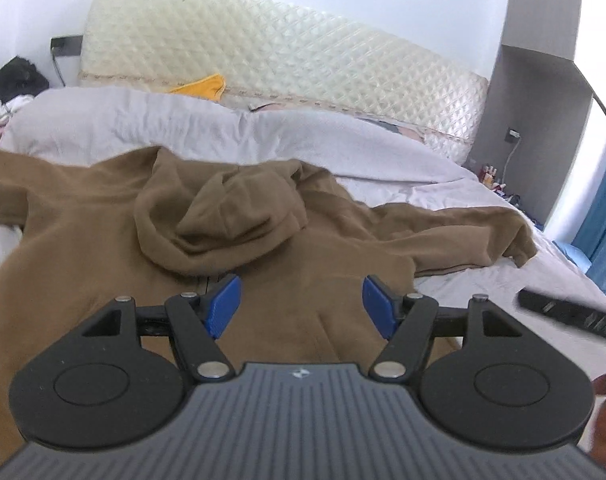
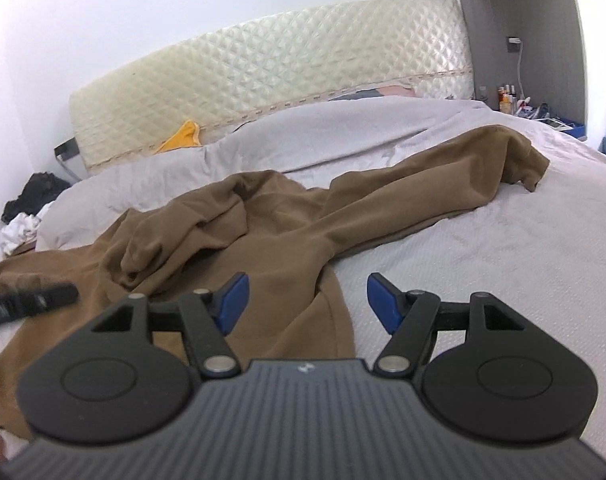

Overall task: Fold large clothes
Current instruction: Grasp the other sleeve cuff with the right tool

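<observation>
A large brown hoodie (image 1: pixel 103 224) lies spread on the bed, hood (image 1: pixel 219 216) bunched in the middle, one sleeve (image 1: pixel 471 236) stretched to the right. My left gripper (image 1: pixel 301 304) is open and empty, above the hoodie's body below the hood. In the right wrist view the hoodie (image 2: pixel 271 240) lies left and centre, its sleeve (image 2: pixel 463 160) running to the far right. My right gripper (image 2: pixel 307 304) is open and empty, over the hoodie's right edge and the bedsheet. Each gripper's black tip shows blurred in the other view, the right one at the right edge (image 1: pixel 563 312) and the left one at the left edge (image 2: pixel 27 300).
The bed has a light grey sheet (image 2: pixel 503 260) and a grey duvet (image 1: pixel 263 140) at the far side. A quilted cream headboard (image 1: pixel 283 56) stands behind, with a yellow cloth (image 1: pixel 203 86). Dark and white clothes (image 1: pixel 11 84) lie far left. A grey wall column (image 1: pixel 543 100) and small bottles (image 2: pixel 511 96) are at right.
</observation>
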Tool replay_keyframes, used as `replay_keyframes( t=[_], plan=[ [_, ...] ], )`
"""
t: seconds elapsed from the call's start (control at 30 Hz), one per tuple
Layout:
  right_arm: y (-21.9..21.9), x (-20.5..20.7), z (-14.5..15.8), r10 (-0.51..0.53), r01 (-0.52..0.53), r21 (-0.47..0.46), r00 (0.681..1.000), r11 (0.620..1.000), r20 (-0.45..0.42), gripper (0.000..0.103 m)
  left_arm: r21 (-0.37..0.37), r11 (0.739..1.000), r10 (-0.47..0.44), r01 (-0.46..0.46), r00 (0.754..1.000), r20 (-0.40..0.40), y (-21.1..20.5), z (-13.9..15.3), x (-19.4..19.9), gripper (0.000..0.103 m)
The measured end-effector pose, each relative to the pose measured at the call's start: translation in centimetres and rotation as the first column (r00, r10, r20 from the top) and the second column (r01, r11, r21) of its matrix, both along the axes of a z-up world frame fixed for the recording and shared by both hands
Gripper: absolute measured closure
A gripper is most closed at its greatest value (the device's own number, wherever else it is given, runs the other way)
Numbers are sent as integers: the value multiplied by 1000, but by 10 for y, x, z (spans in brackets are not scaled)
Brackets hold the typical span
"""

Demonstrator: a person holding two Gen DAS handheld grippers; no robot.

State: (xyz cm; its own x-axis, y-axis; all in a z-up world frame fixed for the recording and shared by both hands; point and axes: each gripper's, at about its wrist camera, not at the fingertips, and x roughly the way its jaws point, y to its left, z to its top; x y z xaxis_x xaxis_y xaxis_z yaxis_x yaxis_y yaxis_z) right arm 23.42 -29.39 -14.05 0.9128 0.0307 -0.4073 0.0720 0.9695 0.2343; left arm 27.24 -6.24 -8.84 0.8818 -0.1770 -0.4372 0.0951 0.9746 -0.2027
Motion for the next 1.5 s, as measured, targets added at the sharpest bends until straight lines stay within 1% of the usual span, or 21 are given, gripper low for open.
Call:
replay_keyframes(
  t=[0.1, 0.2, 0.37, 0.43, 0.53, 0.57, 0.6, 0.7, 0.77, 0.83, 0.97, 1.03, 1.07, 1.17, 1.2, 1.27, 1.3, 1.33, 1.43, 1.47, 1.5],
  plan=[
    [-9, 3, 5, -35, 35, 22, 999, 999, -18, 35, -9, 1000, 9, -10, 999, -54, 8, -26, 17, 31],
    [-28, 13, 14, -50, 51, 31, 998, 998, -43, 33, 14, 1000, 11, -10, 997, -81, 8, -43, 28, 31],
    [-73, 51, 8, -69, 76, 58, 991, 995, -113, 33, 25, 999, 35, -32, 992, -120, 9, -64, 39, 31],
    [-92, 65, 5, -68, 80, 99, 991, 992, -112, 33, 10, 999, 42, -41, 990, -134, 9, -69, 44, 31],
    [-119, 88, -1, -114, 120, 65, 989, 991, -92, 33, 7, 999, 47, -47, 990, -134, 6, -73, 48, 31],
    [-130, 97, -5, -138, 142, 45, 987, 989, -81, 29, 11, 999, 50, -49, 990, -134, 5, -72, 49, 31],
    [-139, 104, -9, -160, 163, 30, 984, 986, -77, 18, 16, 998, 54, -52, 989, -135, 3, -72, 50, 31],
    [-172, 130, -25, -194, 196, 32, 979, 980, -55, 9, 17, 998, 62, -60, 988, -140, 1, -71, 52, 31],
    [-200, 155, -39, -196, 199, 42, 978, 979, -66, 9, 12, 998, 66, -65, 986, -155, 0, -71, 55, 31],
    [-226, 181, -54, -233, 236, 26, 969, 971, -85, 9, 3, 998, 63, -63, 984, -165, -4, -71, 58, 31],
    [-274, 226, -79, -283, 286, 32, 957, 958, -62, 9, 29, 997, 78, -74, 981, -176, -11, -73, 68, 31],
    [-298, 246, -88, -355, 357, 44, 933, 933, -54, 9, 18, 996, 85, -83, 977, -196, -12, -75, 76, 31],
    [-308, 250, -91, -414, 416, 45, 909, 908, -38, 9, 11, 996, 85, -85, 975, -203, -12, -76, 79, 31],
    [-339, 252, -102, -569, 564, 117, 822, 817, 16, 9, 17, 995, 99, -98, 972, -214, -15, -80, 89, 31],
    [-348, 254, -106, -595, 587, 127, 803, 799, 34, 9, 23, 995, 103, -101, 971, -215, -17, -80, 93, 31],
    [-364, 261, -115, -611, 604, 117, 791, 788, 39, 9, 30, 994, 111, -107, 969, -220, -19, -83, 100, 31],
    [-372, 267, -121, -595, 588, 125, 803, 799, 31, 9, 28, 994, 113, -109, 968, -223, -19, -85, 103, 31],
    [-379, 274, -125, -563, 555, 142, 826, 820, 24, 9, 23, 993, 114, -112, 967, -229, -20, -86, 106, 31],
    [-394, 293, -135, -421, 406, 223, 907, 886, 19, 9, 7, 993, 117, -119, 961, -251, -19, -91, 113, 31],
    [-398, 302, -139, -380, 369, 247, 925, 896, -1, 9, 6, 992, 120, -122, 959, -257, -19, -92, 115, 31],
    [-401, 310, -142, -365, 357, 259, 931, 898, -16, 9, 5, 992, 122, -125, 958, -259, -19, -93, 116, 31]
  ],
)
